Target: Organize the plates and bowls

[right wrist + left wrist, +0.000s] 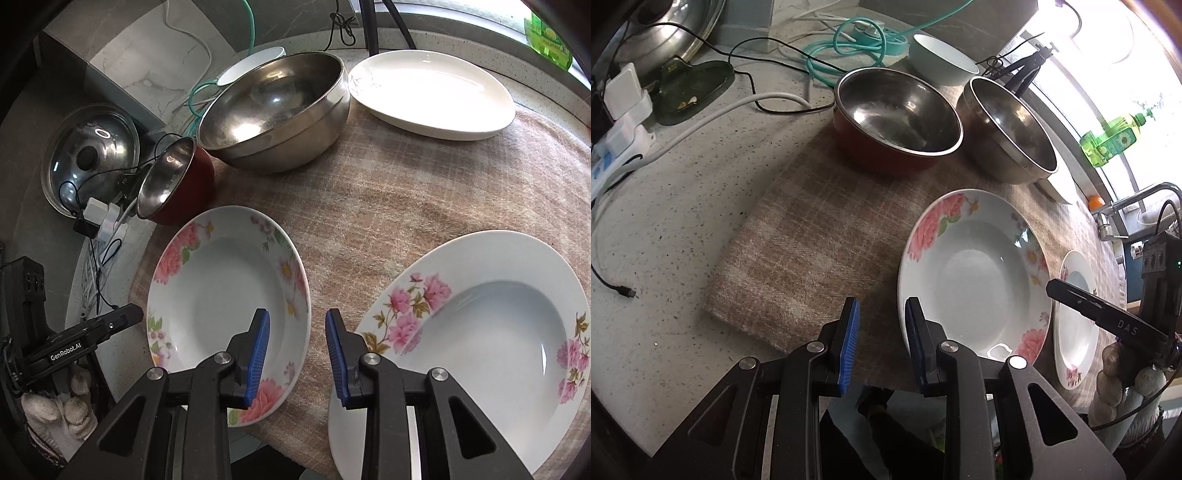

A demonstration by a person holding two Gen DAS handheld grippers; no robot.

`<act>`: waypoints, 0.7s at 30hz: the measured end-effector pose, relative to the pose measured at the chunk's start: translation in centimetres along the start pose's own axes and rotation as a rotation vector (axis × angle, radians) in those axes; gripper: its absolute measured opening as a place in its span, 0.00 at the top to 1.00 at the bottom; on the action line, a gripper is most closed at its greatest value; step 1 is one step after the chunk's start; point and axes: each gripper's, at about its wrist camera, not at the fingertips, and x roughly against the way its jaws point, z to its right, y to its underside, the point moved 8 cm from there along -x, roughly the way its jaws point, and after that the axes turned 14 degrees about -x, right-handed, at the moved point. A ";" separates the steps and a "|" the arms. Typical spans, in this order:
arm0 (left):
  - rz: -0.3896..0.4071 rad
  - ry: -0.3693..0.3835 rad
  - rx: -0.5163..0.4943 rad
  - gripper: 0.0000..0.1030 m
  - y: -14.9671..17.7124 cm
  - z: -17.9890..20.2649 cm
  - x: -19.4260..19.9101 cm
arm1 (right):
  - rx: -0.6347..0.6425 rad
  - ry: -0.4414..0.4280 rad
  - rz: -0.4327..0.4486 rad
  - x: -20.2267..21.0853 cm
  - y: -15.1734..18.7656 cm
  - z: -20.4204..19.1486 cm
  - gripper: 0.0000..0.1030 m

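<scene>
Two floral deep plates lie on a plaid cloth [798, 258]. My left gripper [881, 332] is open over the cloth, its right pad at the left rim of the peony plate [975, 273]; nothing sits between its pads. My right gripper [297, 332] is open above the strip of cloth between that plate [229, 302] and the pink-flower plate [491, 332]. Behind stand a red bowl with a steel inside [897, 118], a steel bowl [277, 110], a pale bowl [942, 59] and a white oval plate [432, 92].
A glass pot lid [88, 158], a power strip [620, 140] with cables and a teal hose [849, 48] crowd the counter at the back left. A green soap bottle [1112, 140] and a faucet [1137, 199] are by the window. The counter's front edge runs just below the plates.
</scene>
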 end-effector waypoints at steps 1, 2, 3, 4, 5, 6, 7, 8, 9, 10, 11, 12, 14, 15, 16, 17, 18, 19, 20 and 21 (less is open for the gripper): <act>-0.001 0.005 -0.002 0.77 -0.1 0.1 -0.1 | -0.001 -0.002 -0.002 0.0 0.0 0.0 0.73; -0.002 0.008 -0.006 0.77 -0.1 0.2 -0.2 | -0.002 -0.002 -0.003 -0.1 0.0 0.0 0.73; -0.003 0.009 -0.010 0.77 -0.2 0.3 -0.3 | -0.001 -0.001 -0.004 -0.1 0.0 0.0 0.73; -0.005 0.012 -0.012 0.77 -0.2 0.4 -0.3 | -0.002 -0.001 -0.005 -0.1 0.0 0.0 0.73; -0.007 0.016 -0.013 0.77 -0.3 0.5 -0.4 | -0.005 -0.001 -0.006 -0.2 0.0 0.1 0.73; -0.009 0.017 -0.015 0.77 -0.3 0.6 -0.5 | -0.008 -0.003 -0.008 -0.2 -0.1 0.1 0.75; -0.011 0.016 -0.018 0.77 -0.4 0.7 -0.6 | -0.011 -0.005 -0.011 -0.2 -0.1 0.2 0.75; -0.014 0.017 -0.020 0.77 -0.4 0.7 -0.7 | -0.014 -0.006 -0.013 -0.2 0.0 0.3 0.77; -0.017 0.021 -0.022 0.77 -0.4 0.8 -0.8 | -0.017 -0.007 -0.013 -0.3 0.0 0.4 0.77; -0.019 0.025 -0.023 0.77 -0.4 0.8 -0.9 | -0.018 -0.007 -0.014 -0.3 0.0 0.4 0.77; -0.020 0.025 -0.024 0.77 -0.4 0.9 -0.9 | -0.019 -0.008 -0.014 -0.3 0.0 0.4 0.78; -0.021 0.025 -0.024 0.77 -0.4 0.9 -1.0 | -0.021 -0.009 -0.015 -0.4 0.0 0.4 0.78; -0.023 0.027 -0.026 0.77 -0.4 1.0 -1.1 | -0.023 -0.014 -0.018 -0.4 0.0 0.4 0.79; -0.024 0.026 -0.028 0.77 -0.5 1.0 -1.1 | -0.024 -0.015 -0.019 -0.5 0.0 0.4 0.80; -0.024 0.026 -0.029 0.77 -0.5 1.0 -1.1 | -0.025 -0.015 -0.020 -0.5 0.0 0.5 0.80; -0.026 0.027 -0.029 0.77 -0.5 1.0 -1.2 | -0.028 -0.016 -0.022 -0.6 0.0 0.5 0.80; -0.027 0.027 -0.029 0.79 -0.5 1.0 -1.2 | -0.031 -0.018 -0.025 -0.7 0.0 0.6 0.80; -0.028 0.026 -0.031 0.82 -0.5 1.0 -1.2 | -0.034 -0.020 -0.027 -0.8 0.0 0.6 0.80; -0.029 0.026 -0.031 0.82 -0.5 0.9 -1.2 | -0.037 -0.022 -0.029 -0.8 0.0 0.6 0.81; -0.028 0.026 -0.031 0.82 -0.5 0.9 -1.2 | -0.038 -0.024 -0.032 -0.9 0.0 0.6 0.82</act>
